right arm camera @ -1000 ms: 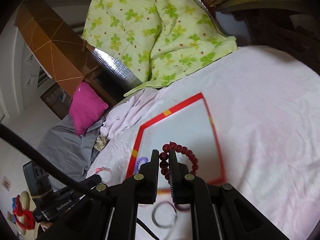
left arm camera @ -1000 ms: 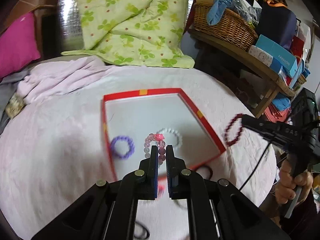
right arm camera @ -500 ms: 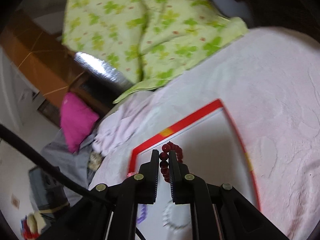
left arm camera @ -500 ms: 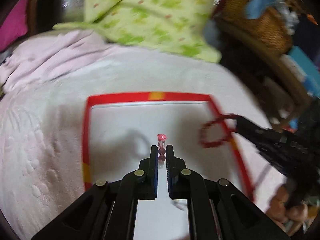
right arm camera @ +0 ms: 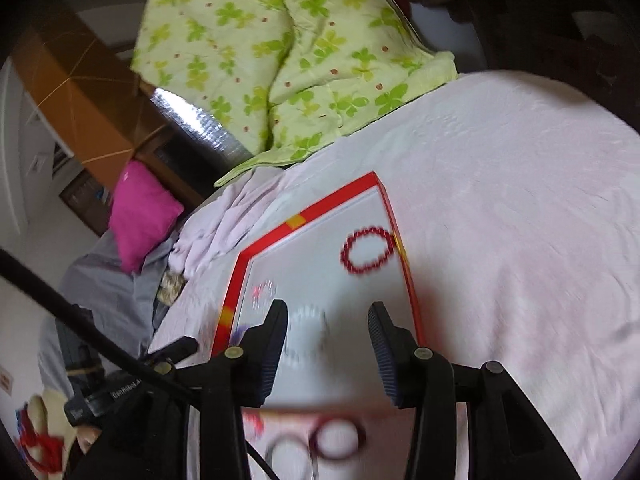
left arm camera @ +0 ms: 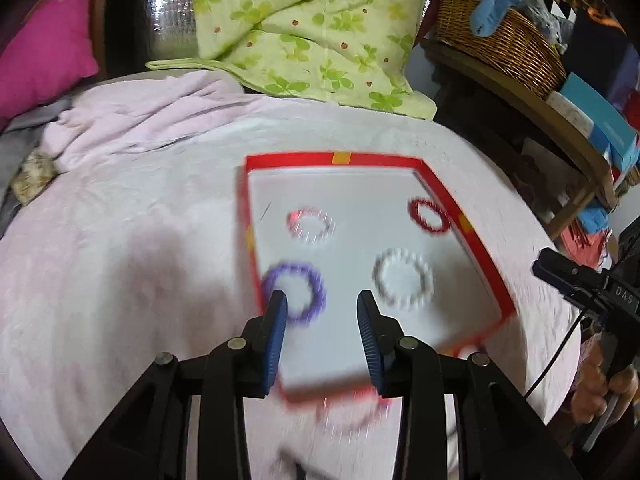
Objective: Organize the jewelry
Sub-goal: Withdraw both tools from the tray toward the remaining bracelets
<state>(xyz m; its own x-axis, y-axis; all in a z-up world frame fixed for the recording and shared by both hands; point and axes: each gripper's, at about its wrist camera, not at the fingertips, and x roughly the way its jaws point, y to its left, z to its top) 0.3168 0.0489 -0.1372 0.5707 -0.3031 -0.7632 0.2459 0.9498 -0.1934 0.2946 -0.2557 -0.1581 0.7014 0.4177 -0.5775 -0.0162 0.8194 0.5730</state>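
We see a pale pink blanket [left arm camera: 120, 280] covering the whole work surface, with a green clover-print quilt [left arm camera: 304, 28] heaped at its twelve o'clock edge and a magenta pillow [left arm camera: 40, 52] at ten o'clock. On the blanket sits a red-rimmed tray [left arm camera: 340, 159] with a white floor, holding four bead bracelets apart from one another: a dark red bracelet [left arm camera: 430, 216] at the tray's two o'clock corner by the rim, a pink-and-clear bracelet [left arm camera: 311, 224] at eleven o'clock, a white bracelet [left arm camera: 402, 278] at four o'clock, and a purple bracelet [left arm camera: 296, 294] at eight o'clock beside the left rim. Our left gripper [left arm camera: 322, 308] hangs over the tray's six o'clock side; its jaws have just been opening and now stand apart with nothing between them. Our right gripper [right arm camera: 328, 318] has likewise just been opening and is empty, the dark red bracelet lying free at its twelve o'clock. More rings [right arm camera: 336, 438], blurred, lie on the blanket below the tray's six o'clock edge.
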